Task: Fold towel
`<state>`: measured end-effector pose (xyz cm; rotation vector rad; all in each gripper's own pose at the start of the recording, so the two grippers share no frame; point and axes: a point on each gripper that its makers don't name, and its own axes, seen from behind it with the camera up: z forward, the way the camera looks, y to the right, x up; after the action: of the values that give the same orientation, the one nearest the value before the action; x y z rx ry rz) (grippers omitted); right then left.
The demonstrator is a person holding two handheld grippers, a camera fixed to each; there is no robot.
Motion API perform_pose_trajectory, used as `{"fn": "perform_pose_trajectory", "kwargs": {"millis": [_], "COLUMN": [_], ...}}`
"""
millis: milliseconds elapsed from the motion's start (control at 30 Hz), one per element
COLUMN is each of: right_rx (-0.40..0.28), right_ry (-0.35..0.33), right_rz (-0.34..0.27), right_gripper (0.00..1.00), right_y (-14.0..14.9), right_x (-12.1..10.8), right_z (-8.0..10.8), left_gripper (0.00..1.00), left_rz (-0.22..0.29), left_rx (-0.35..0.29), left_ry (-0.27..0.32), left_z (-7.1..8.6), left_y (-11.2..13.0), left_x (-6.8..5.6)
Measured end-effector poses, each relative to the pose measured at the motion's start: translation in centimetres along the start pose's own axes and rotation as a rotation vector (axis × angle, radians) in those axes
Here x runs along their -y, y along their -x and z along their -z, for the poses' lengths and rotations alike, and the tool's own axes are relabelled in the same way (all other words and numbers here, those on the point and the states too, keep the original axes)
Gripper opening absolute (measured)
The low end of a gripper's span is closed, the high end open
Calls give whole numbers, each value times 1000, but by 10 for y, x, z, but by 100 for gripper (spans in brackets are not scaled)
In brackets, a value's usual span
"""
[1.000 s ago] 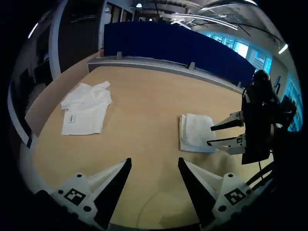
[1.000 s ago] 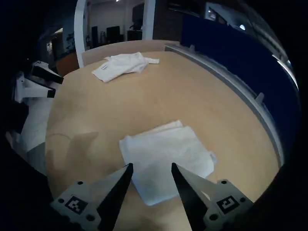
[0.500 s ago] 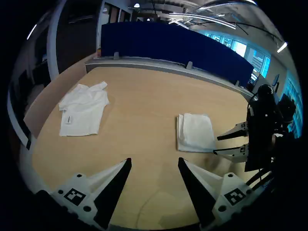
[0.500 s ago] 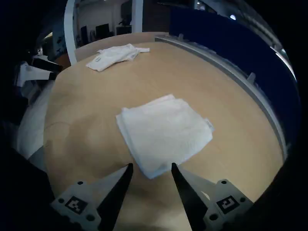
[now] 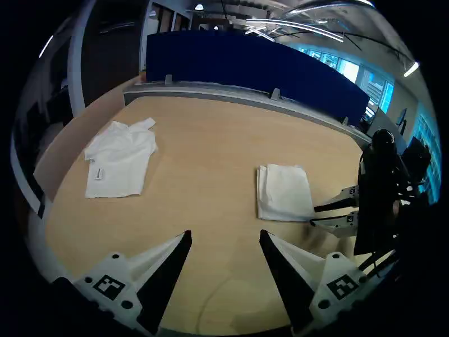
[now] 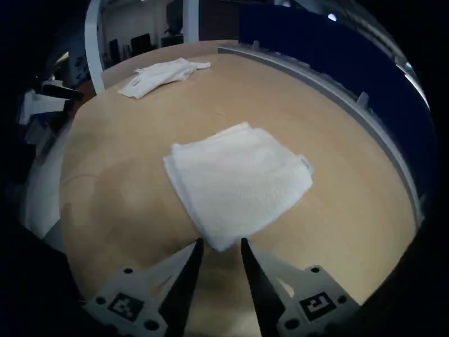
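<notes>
Right gripper view: the folded towel (image 6: 238,177) on the table (image 6: 112,168) is being approached at its near corner by the part-spread right gripper (image 6: 219,247), not yet pinched; closing there is probably being called for next, the left gripper (image 5: 224,238) being held wide, empty.

Dim indoor light w/ cool blue cast. Ceiling strip lights (image 5: 303,25) & windows (image 5: 387,92) glare. Soft shadows on table (image 5: 213,146). Strong fisheye bending at edges; centre sharp.
</notes>
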<state>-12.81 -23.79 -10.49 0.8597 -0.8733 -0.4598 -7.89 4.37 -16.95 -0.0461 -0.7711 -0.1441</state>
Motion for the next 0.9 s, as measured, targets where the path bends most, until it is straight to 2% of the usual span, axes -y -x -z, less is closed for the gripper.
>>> {"fn": "perform_pose_trajectory", "kwargs": {"millis": [100,233,400,733,900], "right_rx": [4,7,4,-1,-14], "right_ry": [0,1,5,5,7], "right_rz": [-11,-20,-37,-76,-78], "right_gripper": [50,38,36,4,3], "right_y": [2,3,4,4,0], "right_x": [0,1,1,-2,-5], "right_z": [-2,-3,-5,-8,-6], "left_gripper": [90,90,90,90,90], "left_rz": [1,-1,0,-5,-4], "left_rx": [1,2,5,8,9], "left_ry": [0,-1,2,4,5], "left_z": [-1,-2,-4,-7,-7], "left_y": [0,0,1,0,0], "left_x": [0,1,0,0,0]}}
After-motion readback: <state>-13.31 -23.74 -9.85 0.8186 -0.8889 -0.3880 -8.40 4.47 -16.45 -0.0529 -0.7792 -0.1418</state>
